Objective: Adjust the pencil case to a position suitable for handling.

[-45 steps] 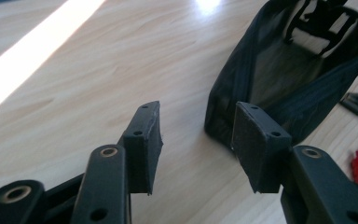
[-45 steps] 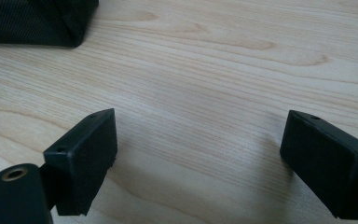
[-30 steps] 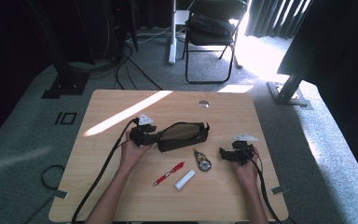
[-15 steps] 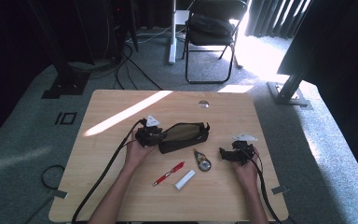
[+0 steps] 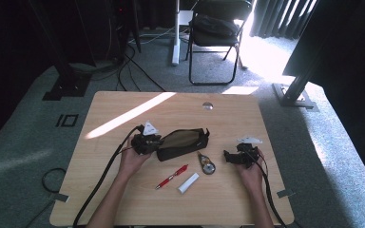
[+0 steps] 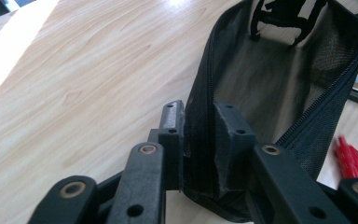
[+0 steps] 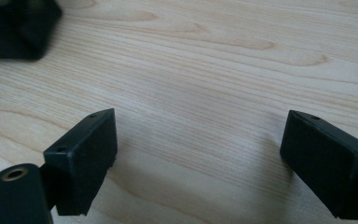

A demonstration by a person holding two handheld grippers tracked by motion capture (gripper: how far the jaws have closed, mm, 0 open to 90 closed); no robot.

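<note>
Left tool (image 6: pixel 199 140) clamping mesh pouch (image 6: pixel 279 88) wall

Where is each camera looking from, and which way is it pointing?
High view: sits above the person's side, looks forward and down at the table; forearms and both claws show.
Left gripper view: rides the left claw, looks along jaws pinching the mesh pouch wall.
Right gripper view: rides the right claw, faces bare wood; jaws wide apart.
Shared: high and left gripper views both show the pouch and red pen.
</note>
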